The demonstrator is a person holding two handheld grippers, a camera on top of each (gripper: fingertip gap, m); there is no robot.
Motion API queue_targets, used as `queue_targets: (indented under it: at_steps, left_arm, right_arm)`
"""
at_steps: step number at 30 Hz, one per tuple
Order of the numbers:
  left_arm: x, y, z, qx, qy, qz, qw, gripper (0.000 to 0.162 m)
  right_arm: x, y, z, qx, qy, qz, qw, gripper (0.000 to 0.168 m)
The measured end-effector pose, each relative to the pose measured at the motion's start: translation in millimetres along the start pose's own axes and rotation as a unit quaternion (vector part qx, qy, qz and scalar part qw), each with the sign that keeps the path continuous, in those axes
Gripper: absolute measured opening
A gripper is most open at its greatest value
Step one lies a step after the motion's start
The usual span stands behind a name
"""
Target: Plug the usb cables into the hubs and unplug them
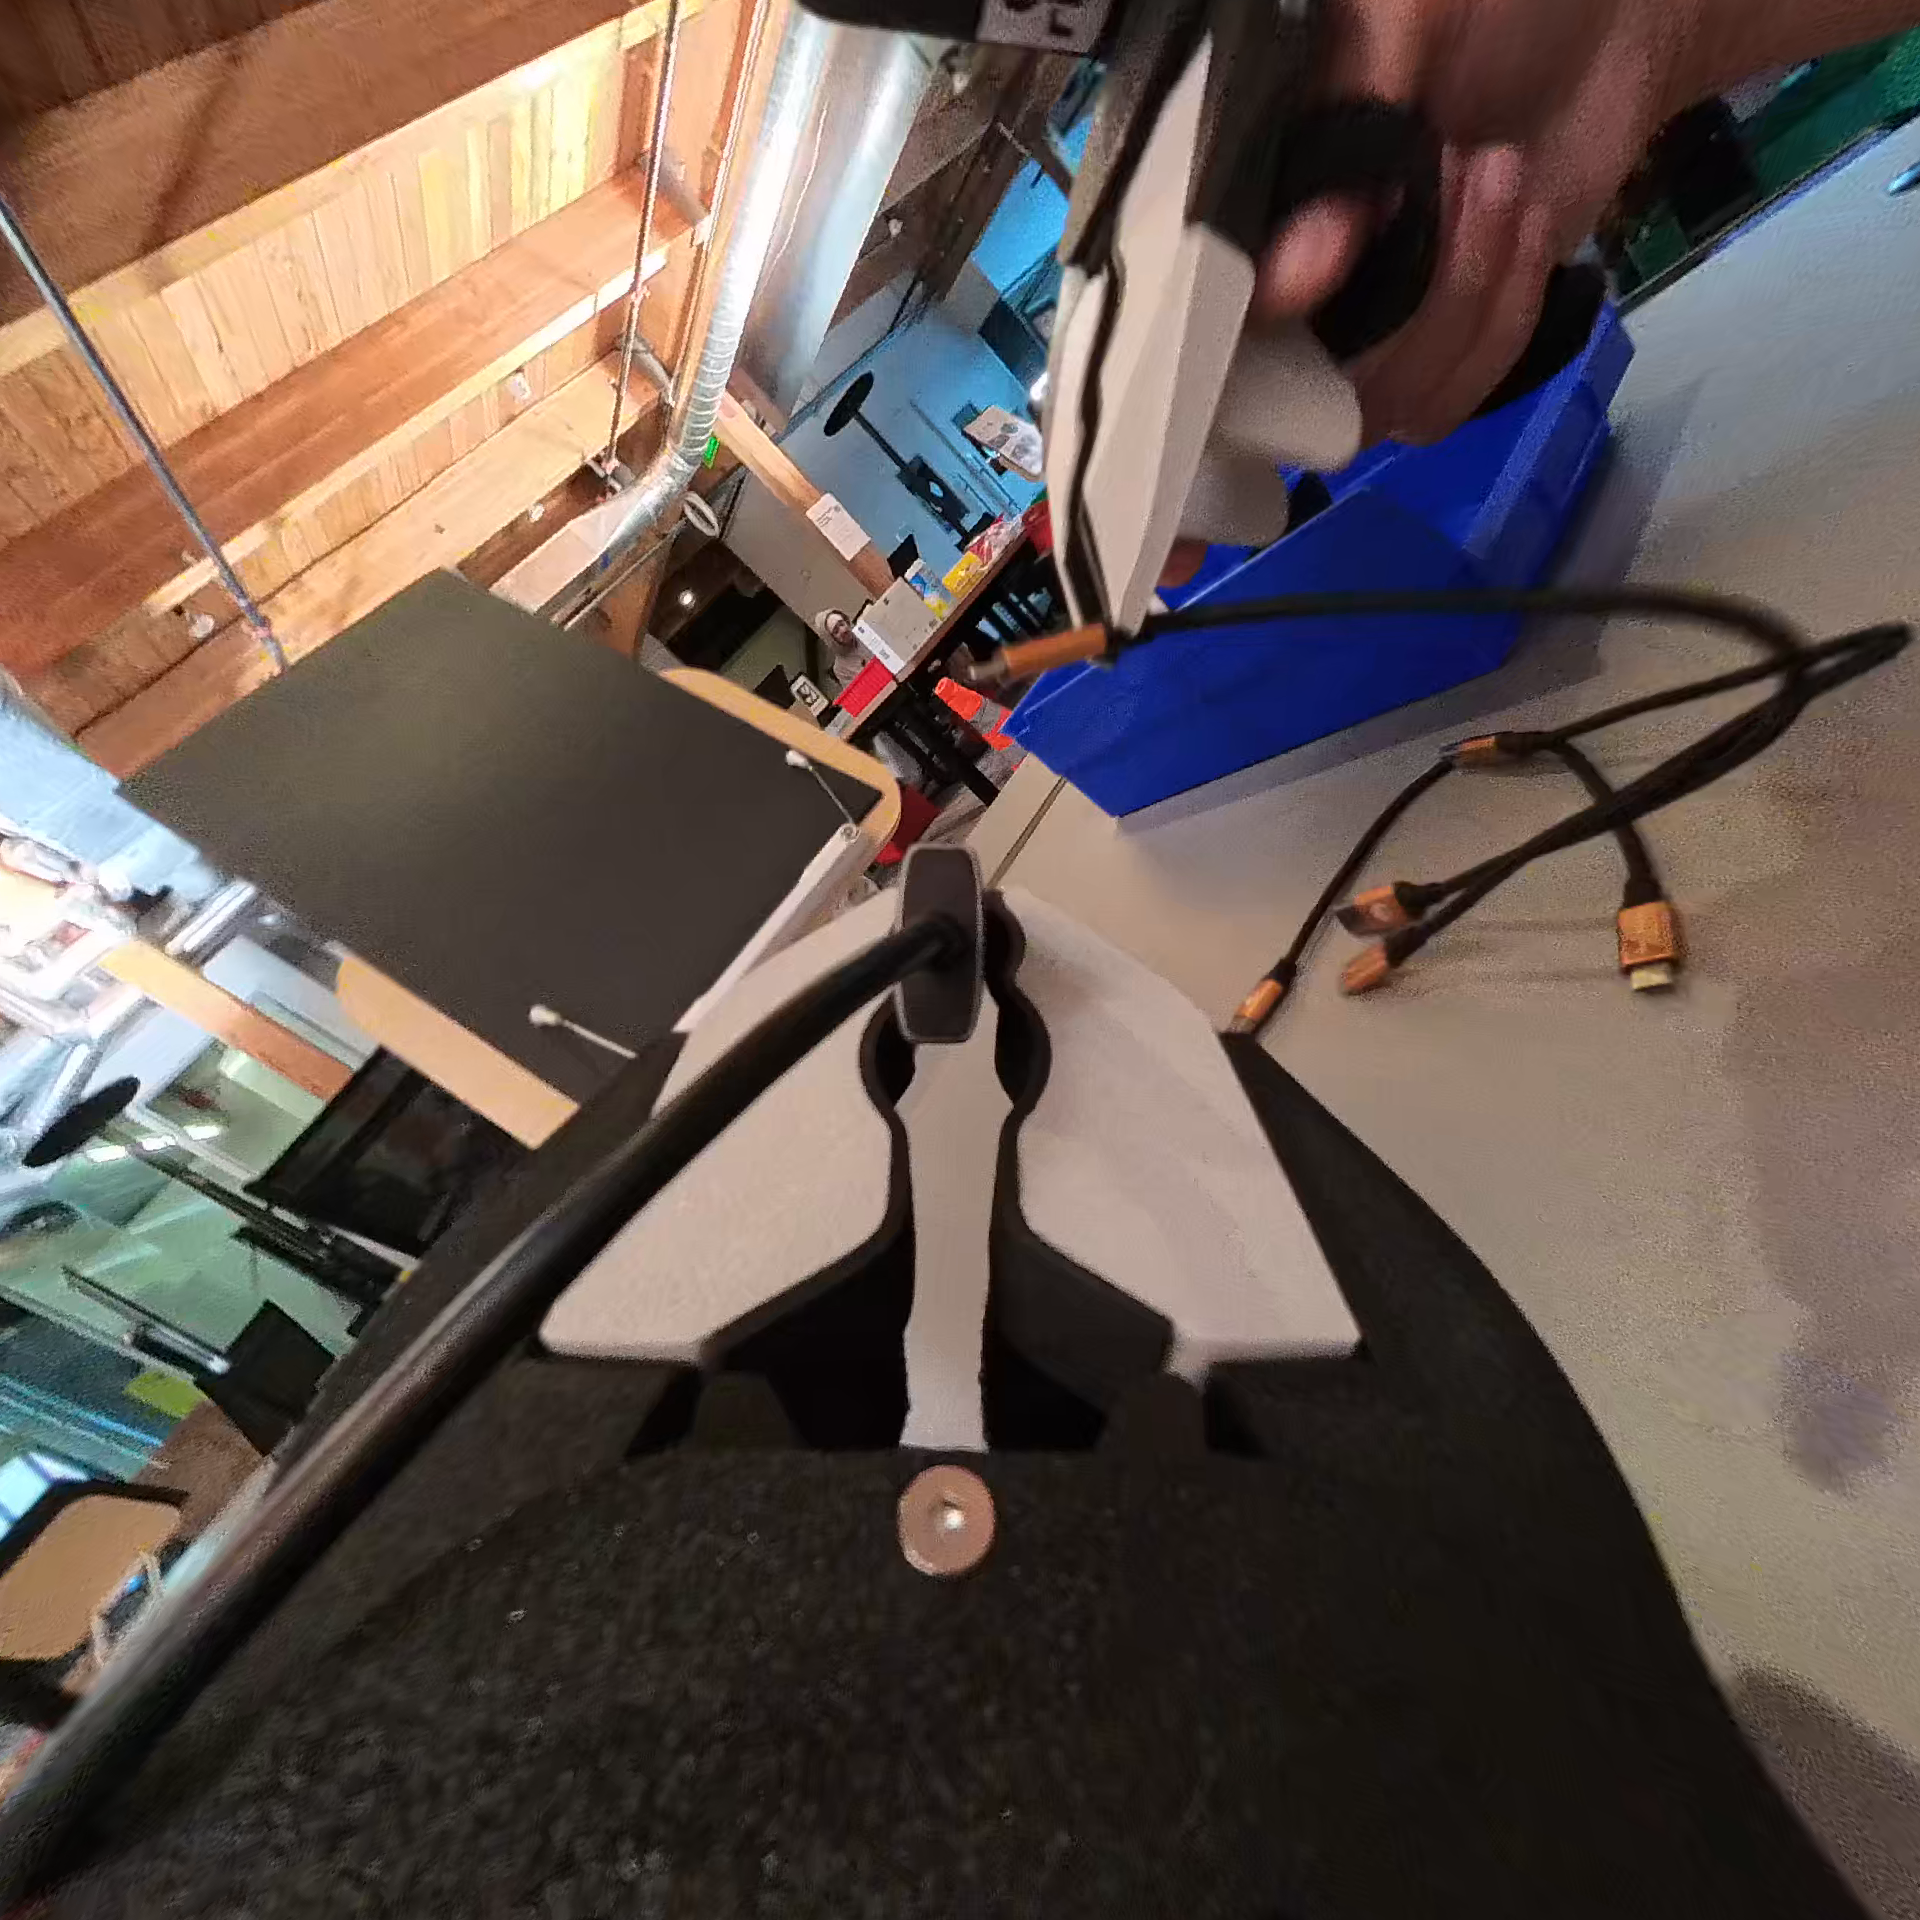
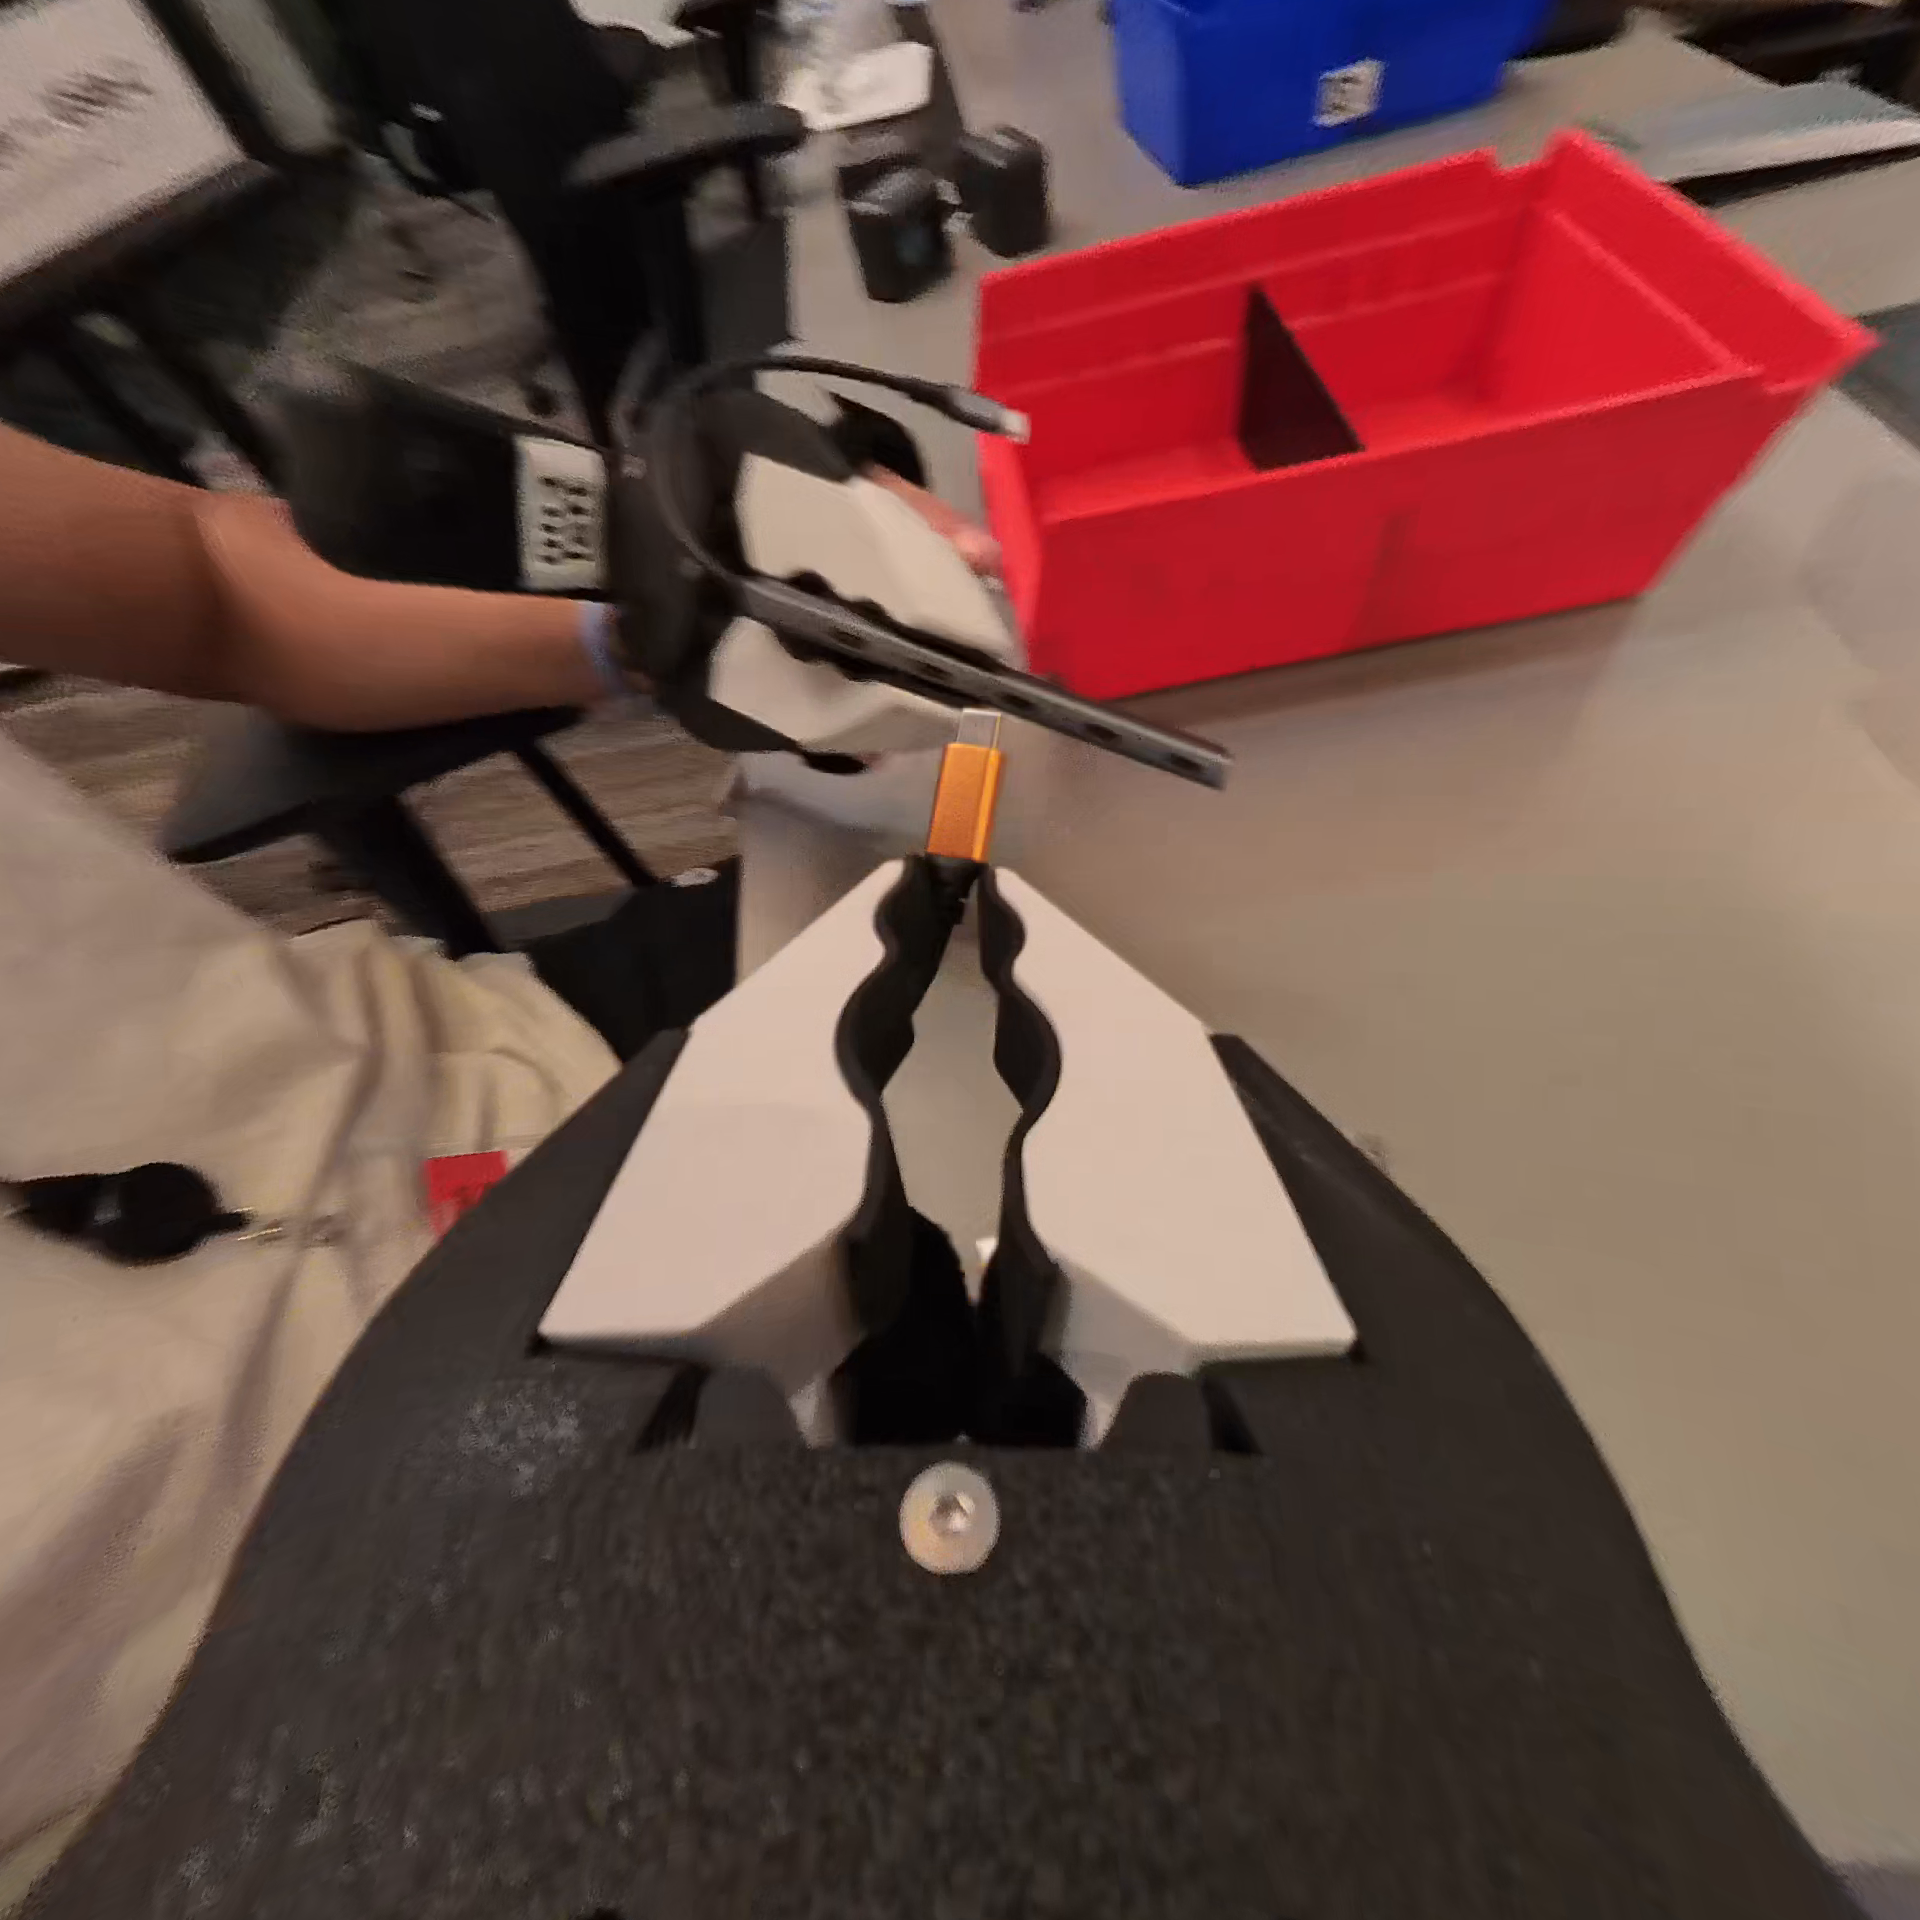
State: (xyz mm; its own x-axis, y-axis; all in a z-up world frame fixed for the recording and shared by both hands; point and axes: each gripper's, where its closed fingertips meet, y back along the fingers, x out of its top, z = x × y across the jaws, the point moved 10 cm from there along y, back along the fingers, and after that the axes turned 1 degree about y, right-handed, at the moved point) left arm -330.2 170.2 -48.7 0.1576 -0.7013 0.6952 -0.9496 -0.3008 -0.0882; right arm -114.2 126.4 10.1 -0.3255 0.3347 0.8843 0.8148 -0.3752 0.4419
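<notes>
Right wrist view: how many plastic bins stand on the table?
2. The red bin is in the upper right; the blue bin stands behind it at the top edge.

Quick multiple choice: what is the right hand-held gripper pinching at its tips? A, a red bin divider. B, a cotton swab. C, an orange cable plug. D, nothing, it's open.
C: the right hand-held gripper is shut on the cable just behind the orange cable plug, whose metal tip points at the slim grey hub clamped in the left hand-held gripper.
</notes>
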Motion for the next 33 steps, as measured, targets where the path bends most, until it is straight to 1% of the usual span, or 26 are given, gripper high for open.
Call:
queue_targets:
  at_steps: [2,5,8,12,18,33]
  left_arm:
    - [4.3,-9.9,3.4,-0.012,-0.045,-0.001,0.999,0.010]
    - [9.5,-21.6,9.0,-0.030,-0.125,-0.007,0.992,0.010]
    - [9.7,-26.6,12.5,-0.039,-0.170,-0.014,0.985,0.010]
    - [10.0,-25.8,16.7,-0.046,-0.188,-0.016,0.981,0.010]
    - [10.6,-22.1,19.8,-0.048,-0.210,-0.022,0.976,0.010]
    - [7.8,-16.3,28.6,-0.070,-0.298,-0.037,0.951,0.010]
  right_arm:
    - [-2.3,-2.1,-6.0,0.030,-0.002,-0.015,0.999,0.007]
    - [-7.0,-7.2,-9.1,0.045,-0.008,-0.040,0.998,0.006]
    - [-9.5,-11.6,-11.1,0.044,-0.009,-0.058,0.997,0.006]
    - [-10.8,-15.7,-6.8,0.021,-0.017,-0.077,0.997,0.006]
    - [-15.3,-23.2,-3.1,0.014,-0.021,-0.100,0.995,0.006]
    - [-23.4,-33.3,-5.9,0.032,-0.034,-0.133,0.990,0.006]
